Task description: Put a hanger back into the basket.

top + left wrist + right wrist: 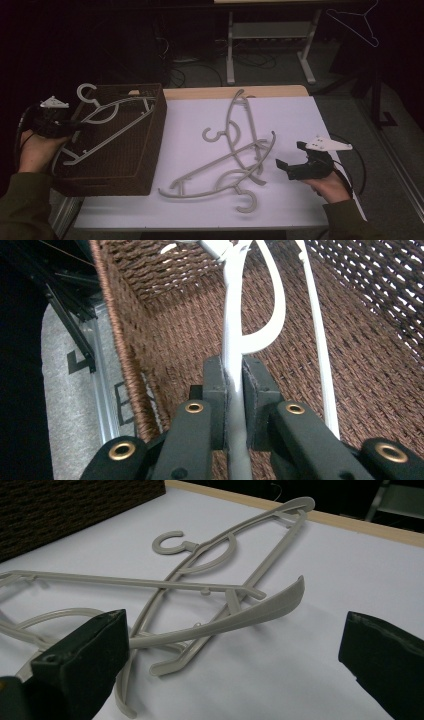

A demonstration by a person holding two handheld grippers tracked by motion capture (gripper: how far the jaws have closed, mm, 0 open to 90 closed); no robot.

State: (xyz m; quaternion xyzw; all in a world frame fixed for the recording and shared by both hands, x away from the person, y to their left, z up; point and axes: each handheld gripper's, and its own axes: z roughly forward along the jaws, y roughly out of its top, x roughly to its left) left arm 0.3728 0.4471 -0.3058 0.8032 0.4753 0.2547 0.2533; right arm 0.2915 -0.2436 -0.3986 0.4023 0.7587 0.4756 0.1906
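Observation:
A pale grey plastic hanger (107,114) lies slanted inside the brown wicker basket (157,130) at the table's left end, its hook over the far rim. My left gripper (71,131) is shut on that hanger's bar at the basket's left side. In the left gripper view the pads (215,385) pinch the white bar of the hanger (232,315) above the woven basket floor (175,340). Two more grey hangers (240,130) (220,175) lie crossed on the white tabletop. My right gripper (289,154) stands open just right of them, nothing between its fingers (95,645).
The white table sheet (295,120) has bare room at the right and far side. A wooden table edge (225,92) runs along the back. Beyond it stand a metal table frame (270,45) and cables on a dark floor. Another hanger (357,22) hangs at the upper right.

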